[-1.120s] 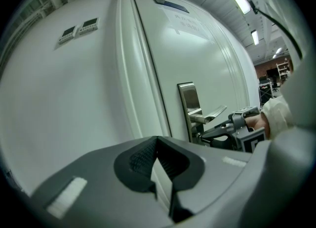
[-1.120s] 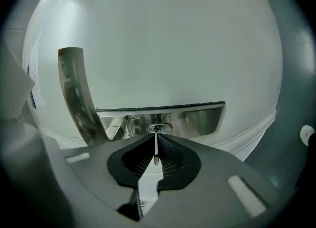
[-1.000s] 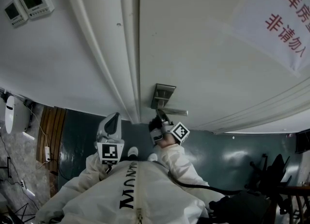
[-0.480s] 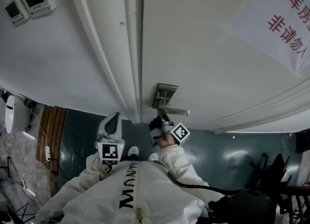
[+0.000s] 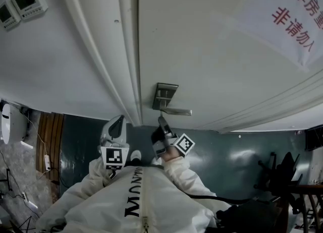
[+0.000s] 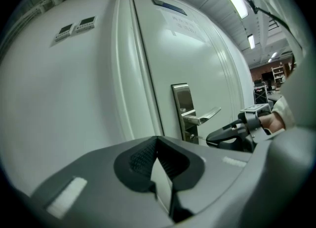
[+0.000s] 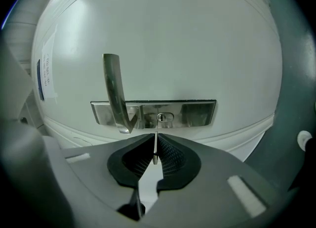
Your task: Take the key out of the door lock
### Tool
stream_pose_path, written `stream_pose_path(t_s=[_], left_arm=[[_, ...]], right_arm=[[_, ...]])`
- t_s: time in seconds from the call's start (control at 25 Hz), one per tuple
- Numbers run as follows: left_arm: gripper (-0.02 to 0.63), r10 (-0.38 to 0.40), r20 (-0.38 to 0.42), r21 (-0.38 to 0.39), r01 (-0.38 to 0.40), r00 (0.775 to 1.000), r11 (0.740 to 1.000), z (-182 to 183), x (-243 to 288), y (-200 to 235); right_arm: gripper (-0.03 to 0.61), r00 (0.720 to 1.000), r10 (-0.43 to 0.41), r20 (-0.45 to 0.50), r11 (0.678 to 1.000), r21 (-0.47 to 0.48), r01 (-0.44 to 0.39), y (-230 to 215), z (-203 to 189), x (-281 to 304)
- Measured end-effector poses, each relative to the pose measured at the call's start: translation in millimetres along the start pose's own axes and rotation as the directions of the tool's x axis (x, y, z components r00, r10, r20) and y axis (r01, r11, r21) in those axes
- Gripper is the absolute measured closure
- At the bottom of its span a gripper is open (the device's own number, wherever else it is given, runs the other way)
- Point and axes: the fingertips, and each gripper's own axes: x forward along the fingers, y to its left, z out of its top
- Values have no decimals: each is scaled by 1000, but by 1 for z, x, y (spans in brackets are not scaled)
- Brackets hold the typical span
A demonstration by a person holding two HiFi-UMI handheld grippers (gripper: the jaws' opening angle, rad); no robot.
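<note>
Two tools are up at the door [image 5: 202, 40], but only one is working. The right tool [image 7: 156, 140] points level at the lock plate [image 7: 192, 113]. Its jaws are clamped on the key [image 7: 155, 149], which sits edge-on btw the ribbed pads w/ the blade sticking out toward the keyhole [image 7: 162, 117]. In the left gripper view the blade shows as a thin line bridging the short gap btw that tool's nose and the plate, just under the lever handle [image 6: 205, 117]. I can't tell if the tip is a hair inside the cylinder or just clear of it. The left tool [image 6: 158, 140] hangs by the door frame, well apart from the lock, jaws together on nothing. As I read it, the step in hand is the pull-out itself, approx. done: grip made, key drawn most or all of the way. Next move, imo, calls for a straight pull back along the blade's own line, no twist, no sag, b/c a tilt could bind the tip in the slot or let the thin key pivot in the pads. After that, carry it off from the door w/ the clamp unchanged, nose kept under the handle, which sits close above.
</note>
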Motion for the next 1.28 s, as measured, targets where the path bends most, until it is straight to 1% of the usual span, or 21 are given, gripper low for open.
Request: stream_pose_path(t_s=[0.24, 0.48, 0.68, 0.76, 0.84, 0.92, 0.96, 1.04, 1.12, 1.2, 1.28], left_arm=[[614, -14, 1, 7, 14, 1000, 1000, 0, 4, -2], [614, -21, 3, 2, 21, 1000, 1000, 2, 9, -6], [614, -25, 2, -1, 25, 1000, 1000, 2, 11, -13], [614, -25, 0, -1, 25, 1000, 1000, 2, 10, -16], [614, -27, -2, -1, 27, 1000, 1000, 2, 10, -20], [614, -28, -2, 0, 28, 1000, 1000, 3, 10, -23], [614, -29, -1, 2, 29, 1000, 1000, 3, 9, -25], [614, -32, 0, 6, 32, 999, 999, 5, 10, -29], [614, -33, 2, 12, 33, 999, 999, 6, 10, -31], [614, -34, 4, 15, 34, 999, 999, 8, 10, -34], [614, -36, 6, 15, 35, 999, 999, 9, 10, -37]], right_arm=[[557, 1000, 0, -3, 1000, -26, 0, 4, 1, -3], [557, 999, -46, -26, 991, -128, 42, 5, 3, -11], [557, 995, -84, -51, 972, -226, 70, 7, 4, -19], [557, 993, -98, -61, 958, -278, 77, 10, 4, -22], [557, 991, -117, -70, 935, -343, 86, 14, 4, -25], [557, 987, -144, -72, 896, -432, 99, 18, 6, -28], [557, 984, -161, -71, 868, -485, 107, 20, 7, -30], [557, 978, -197, -65, 794, -596, 120, 24, 10, -34], [557, 972, -228, -55, 710, -693, 128, 30, 11, -37], [557, 967, -252, -47, 629, -767, 126, 37, 10, -40], [557, 964, -262, -43, 566, -816, 118, 43, 9, -44]])
